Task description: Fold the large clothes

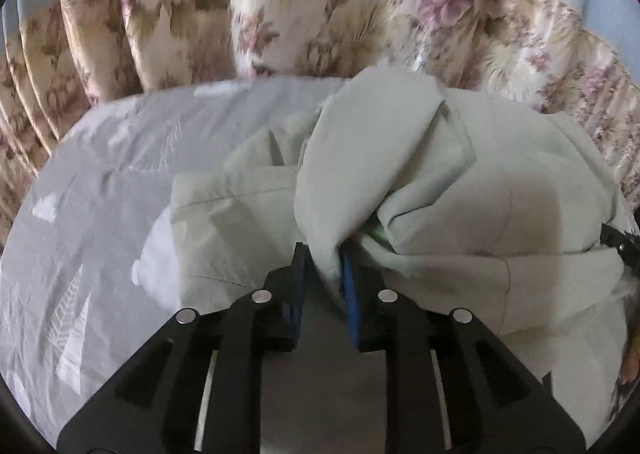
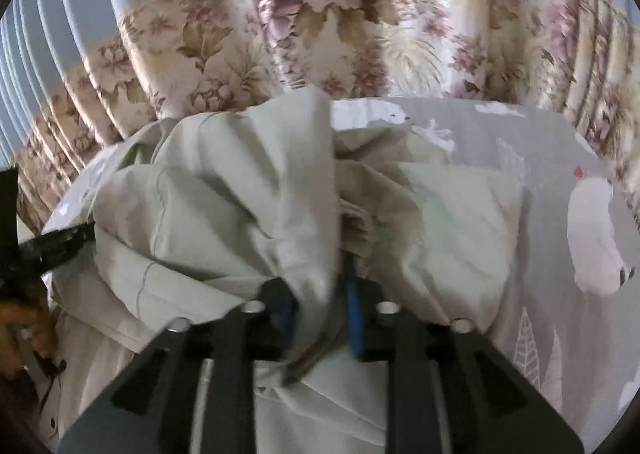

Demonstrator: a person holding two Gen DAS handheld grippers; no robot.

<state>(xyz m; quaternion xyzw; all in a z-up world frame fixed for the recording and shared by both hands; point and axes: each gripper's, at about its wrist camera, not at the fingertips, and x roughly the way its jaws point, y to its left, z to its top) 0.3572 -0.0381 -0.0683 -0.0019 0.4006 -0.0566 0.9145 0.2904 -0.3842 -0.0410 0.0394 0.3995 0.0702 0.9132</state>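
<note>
Now both your tongs pinch bunched cloth: left gripper (image 1: 323, 258) and right gripper (image 2: 320, 290) each clamp the pale garment (image 1: 460, 206), heaped on the grey bedsheet (image 1: 100, 182). Draw your hands apart evenly to spread it flat before folding.

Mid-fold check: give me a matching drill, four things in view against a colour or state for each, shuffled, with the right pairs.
Things:
1. garment
2. bedsheet
3. curtain
4. left gripper

States:
A. grey, printed with white animals and leaves
B. pinching a bunched fold of cloth
C. pale green, crumpled in a heap
D. floral, hanging in pleats behind the bed

Pairs: 1-C, 2-A, 3-D, 4-B
</note>
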